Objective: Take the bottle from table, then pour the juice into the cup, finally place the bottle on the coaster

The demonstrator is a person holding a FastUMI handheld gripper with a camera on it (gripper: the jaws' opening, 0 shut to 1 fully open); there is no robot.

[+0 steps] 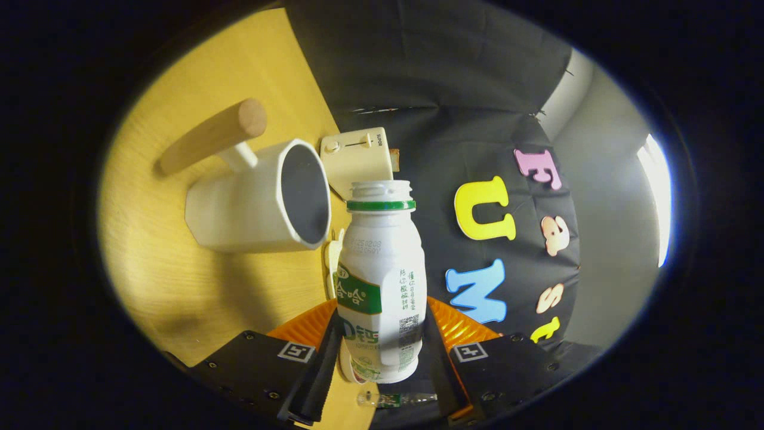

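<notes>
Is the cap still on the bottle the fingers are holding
No, the bottle, clamped between the gripper's fingers, shows a bare open threaded neck above its green ring, tilted beside the white cup.

A staged recording booth dressed as a kitchen corner, not a real home. Shown by black cloth hung as a backdrop in place of a wall, a plain pale wall beyond it, a yellow wood-grain tabletop, and domestic props: a white mug with wooden handle and a cream toaster-like appliance.
</notes>
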